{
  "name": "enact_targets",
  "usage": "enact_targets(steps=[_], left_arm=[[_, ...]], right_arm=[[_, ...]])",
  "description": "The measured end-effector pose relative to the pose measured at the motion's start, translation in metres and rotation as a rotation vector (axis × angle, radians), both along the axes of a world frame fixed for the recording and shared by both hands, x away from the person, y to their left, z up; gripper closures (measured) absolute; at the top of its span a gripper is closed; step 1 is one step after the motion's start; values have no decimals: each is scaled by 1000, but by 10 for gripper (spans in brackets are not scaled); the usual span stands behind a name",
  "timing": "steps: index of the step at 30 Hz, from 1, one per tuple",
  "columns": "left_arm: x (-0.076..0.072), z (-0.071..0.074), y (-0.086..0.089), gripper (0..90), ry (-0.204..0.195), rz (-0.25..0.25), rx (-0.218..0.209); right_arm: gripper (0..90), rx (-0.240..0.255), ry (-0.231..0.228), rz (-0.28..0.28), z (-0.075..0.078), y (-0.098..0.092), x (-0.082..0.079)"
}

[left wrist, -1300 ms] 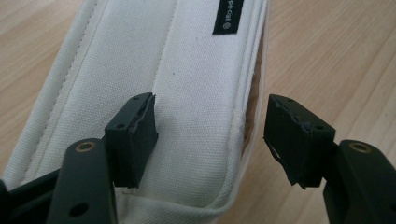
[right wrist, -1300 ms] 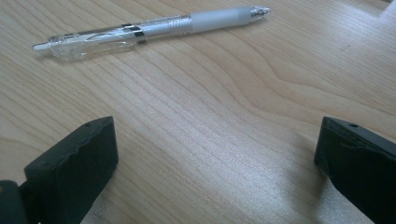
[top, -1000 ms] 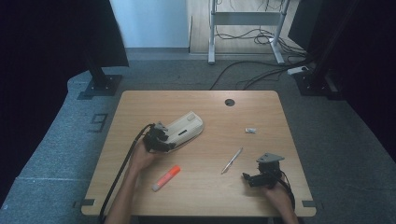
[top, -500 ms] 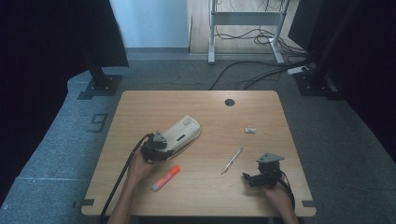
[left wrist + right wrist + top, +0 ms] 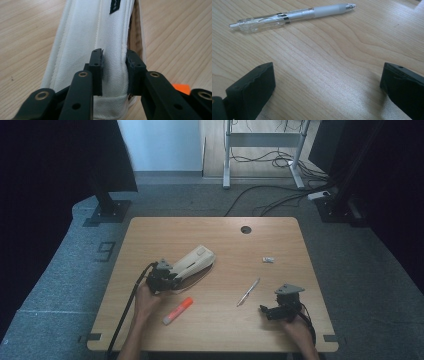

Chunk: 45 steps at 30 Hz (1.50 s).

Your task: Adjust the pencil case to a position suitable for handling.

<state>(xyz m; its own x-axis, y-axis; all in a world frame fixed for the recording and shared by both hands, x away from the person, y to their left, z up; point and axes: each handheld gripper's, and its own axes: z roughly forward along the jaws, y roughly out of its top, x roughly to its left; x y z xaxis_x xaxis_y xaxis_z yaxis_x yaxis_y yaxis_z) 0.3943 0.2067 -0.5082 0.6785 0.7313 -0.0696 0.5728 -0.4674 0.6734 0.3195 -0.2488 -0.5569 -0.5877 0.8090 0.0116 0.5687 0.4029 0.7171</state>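
A white fabric pencil case (image 5: 194,260) lies slantwise on the wooden table (image 5: 280,240), left of centre. My left gripper (image 5: 167,276) is at the case's near end. In the left gripper view its jaws have just been closing, and the left gripper (image 5: 113,67) now pinches a fold of the pencil case (image 5: 95,30) between its pads. My right gripper (image 5: 265,310) rests near the front right edge. The right gripper (image 5: 327,82) stands wide open over bare wood, with a clear silver pen (image 5: 292,16) lying ahead of it.
The pen (image 5: 248,291) lies between the two hands. An orange marker (image 5: 178,310) sits near the front edge, by the left hand, and its orange marker tip (image 5: 181,88) shows beside the jaw. A small white item (image 5: 268,259) and a cable hole (image 5: 245,229) lie farther back.
The left gripper has drawn slightly toward the near edge at the case's end, and the case has shifted a little with it. The right gripper has stayed put.
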Motion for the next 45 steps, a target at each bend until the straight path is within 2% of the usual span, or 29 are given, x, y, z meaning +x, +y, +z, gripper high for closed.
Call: enact_targets(steps=[4, 6, 7, 8, 12, 13, 17, 29, 39, 45], left_arm=[[0, 3, 3, 744, 3, 12, -30], [1, 6, 7, 746, 17, 14, -64], [1, 6, 7, 748, 17, 14, -64], [2, 8, 10, 749, 27, 12, -91], [3, 13, 19, 755, 46, 10, -151], [3, 13, 19, 757, 46, 10, -151], [4, 17, 27, 760, 56, 22, -213], [1, 19, 30, 760, 45, 8, -219], [1, 18, 33, 758, 54, 3, -233], [2, 18, 33, 757, 56, 1, -236]], right_arm=[[0, 0, 0, 0, 0, 0, 0], [0, 0, 0, 0, 0, 0, 0], [0, 0, 0, 0, 0, 0, 0], [0, 0, 0, 0, 0, 0, 0], [0, 0, 0, 0, 0, 0, 0], [0, 0, 0, 0, 0, 0, 0], [0, 1, 0, -1, 0, 0, 0], [12, 2, -2, -5, 0, 0, 0], [128, -8, 19, 8, 6, -2, 4], [112, 4, 17, 21, 13, -5, 11]])
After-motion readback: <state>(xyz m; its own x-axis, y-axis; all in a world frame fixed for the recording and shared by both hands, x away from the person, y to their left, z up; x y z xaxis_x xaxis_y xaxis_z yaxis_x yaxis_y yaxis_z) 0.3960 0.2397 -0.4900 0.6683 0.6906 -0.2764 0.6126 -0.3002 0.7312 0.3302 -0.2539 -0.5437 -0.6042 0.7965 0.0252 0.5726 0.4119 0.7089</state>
